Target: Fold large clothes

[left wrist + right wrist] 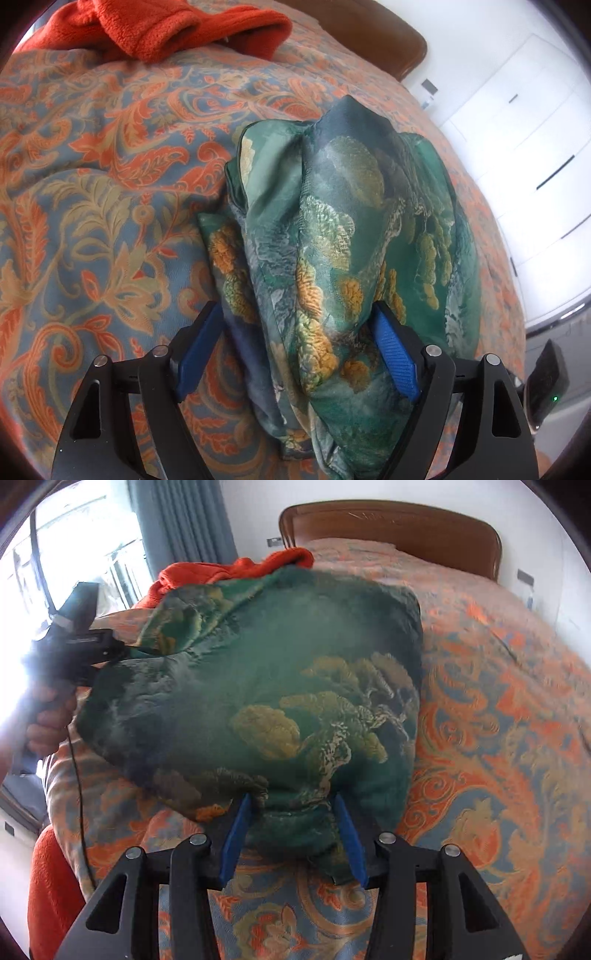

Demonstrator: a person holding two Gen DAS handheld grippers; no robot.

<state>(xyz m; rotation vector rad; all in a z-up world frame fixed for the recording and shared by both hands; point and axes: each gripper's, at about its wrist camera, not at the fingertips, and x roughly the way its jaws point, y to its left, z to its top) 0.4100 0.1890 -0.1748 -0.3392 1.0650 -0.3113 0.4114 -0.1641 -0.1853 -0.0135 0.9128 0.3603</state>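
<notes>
A green garment (332, 221) with yellow and white tree patterns lies bunched on the patterned bedspread (92, 184). My left gripper (295, 310) stands open and wide, with a ridge of the garment running between its blue fingers (199, 347); the cloth brushes the right pad, and the left pad is clear of it. In the right wrist view the green garment (277, 664) is folded into a thick pad, partly blurred. My right gripper (291, 799) is shut on its near edge. The left gripper (85, 642), held by a hand (48, 709), sits at the garment's far left corner.
An orange fleece garment (177, 26) lies crumpled at the far side of the bed (229, 568). A wooden headboard (388, 528) stands behind. White cupboard doors (517, 129) are to the right, a window and blue curtain (181, 517) to the left. A black device with a green light (546, 384) is low right.
</notes>
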